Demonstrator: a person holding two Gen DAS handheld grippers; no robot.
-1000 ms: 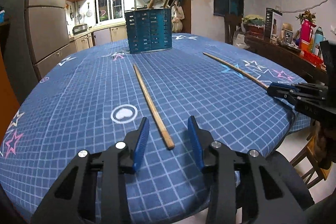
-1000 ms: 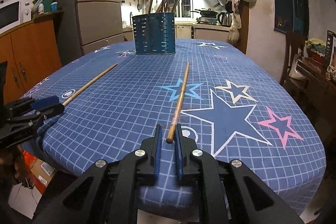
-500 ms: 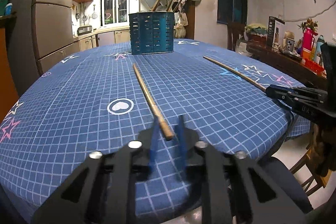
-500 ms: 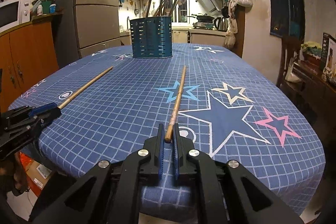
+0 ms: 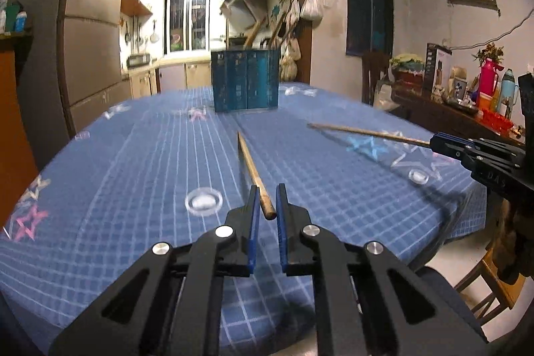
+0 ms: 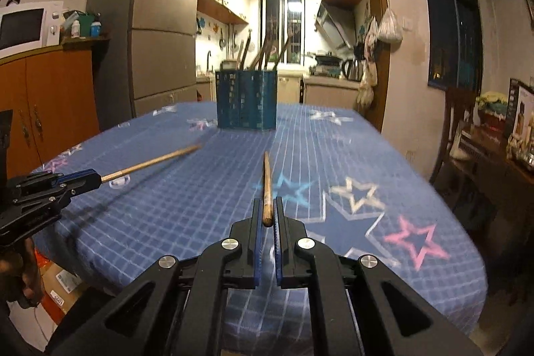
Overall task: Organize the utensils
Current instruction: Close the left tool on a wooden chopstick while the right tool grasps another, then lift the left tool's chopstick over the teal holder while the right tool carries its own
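Gripping each chopstick by its thick butt end made sense to me, since that left the thin tips free to lead toward the blue utensil holder (image 5: 246, 81), which stood upright at upper centre of both views with several handles already poking out of it. It sat well apart from my tools, at the far side of the table (image 5: 140, 155).

My left gripper (image 5: 266, 201), at bottom centre of its own view, had its blue pads nearly together, pinching the left chopstick (image 5: 253, 170) at its blunt end. The stick ran up the frame toward the holder, and its tip looked raised off the cloth, though the blur left me unsure.

My right gripper (image 6: 266, 212) was likewise pressed onto the right chopstick (image 6: 266, 186), clamped at the butt, the shaft pointing straight up the frame. In that view the left tool showed at the left edge, its stick slanting toward the middle.

I judged both picks done, with the carry to the holder next.
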